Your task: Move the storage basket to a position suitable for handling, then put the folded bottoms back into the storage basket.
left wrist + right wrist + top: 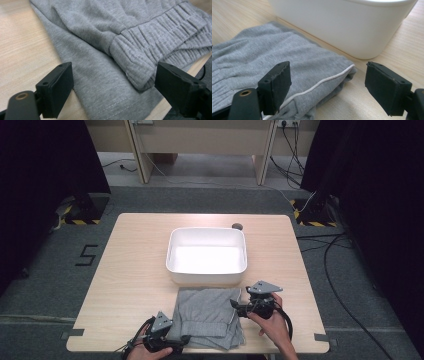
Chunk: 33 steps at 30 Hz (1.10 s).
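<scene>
Between the jaws of your left claw (113,92), the grey shorts (105,45) are lying folded on the tabletop (22,42), their gathered waistband (150,42) running just ahead of the right-hand jaw. Those jaws are standing apart, pressing on nothing, with a waistband corner sitting between them. From above, your left claw (186,338) is hovering at the near left corner of the shorts (210,315).

Your right claw (327,87) is also standing wide apart and gripping nothing. Its jaws are straddling the corner of the shorts (274,57) with the white piping (322,82), and just beyond that corner the white tub (342,25) is sitting close against the fabric. From above, your right claw (234,304) is resting at the shorts' far right edge, near the tub (206,279).
</scene>
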Motion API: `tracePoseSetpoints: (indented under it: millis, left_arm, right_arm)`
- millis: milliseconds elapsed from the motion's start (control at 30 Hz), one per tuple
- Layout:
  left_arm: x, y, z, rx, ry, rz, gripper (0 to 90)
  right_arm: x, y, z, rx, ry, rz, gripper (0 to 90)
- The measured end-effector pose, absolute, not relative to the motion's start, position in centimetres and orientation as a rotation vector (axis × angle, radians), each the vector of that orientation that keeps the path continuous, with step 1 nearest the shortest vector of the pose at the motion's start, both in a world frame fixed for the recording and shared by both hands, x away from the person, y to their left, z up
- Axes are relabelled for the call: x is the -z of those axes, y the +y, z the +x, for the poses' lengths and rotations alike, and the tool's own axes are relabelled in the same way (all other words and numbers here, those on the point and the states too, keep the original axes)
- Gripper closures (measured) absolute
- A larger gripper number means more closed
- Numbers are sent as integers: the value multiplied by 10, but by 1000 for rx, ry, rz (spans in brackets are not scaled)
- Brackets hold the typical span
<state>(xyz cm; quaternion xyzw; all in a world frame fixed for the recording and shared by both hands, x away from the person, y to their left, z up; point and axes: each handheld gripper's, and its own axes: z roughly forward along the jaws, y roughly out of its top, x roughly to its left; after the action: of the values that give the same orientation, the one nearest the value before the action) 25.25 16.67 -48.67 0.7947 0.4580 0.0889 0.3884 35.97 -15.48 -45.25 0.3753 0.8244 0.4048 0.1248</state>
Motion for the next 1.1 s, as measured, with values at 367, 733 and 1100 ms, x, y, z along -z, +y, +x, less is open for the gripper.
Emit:
tracePoseSetpoints:
  millis: [367, 733, 1100]
  left_arm:
    - [487, 158, 254, -236, 1153, 2036, 138]
    - [486, 146, 255, -245, 1108, 2058, 202]
    - [486, 148, 252, -263, 1041, 2053, 532]
  right_arm:
    - [457, -153, 362, -1164, 2413, 1102, 223]
    - [456, -151, 364, -1182, 2404, 1107, 227]
    - [454, -151, 365, -1181, 2392, 1122, 228]
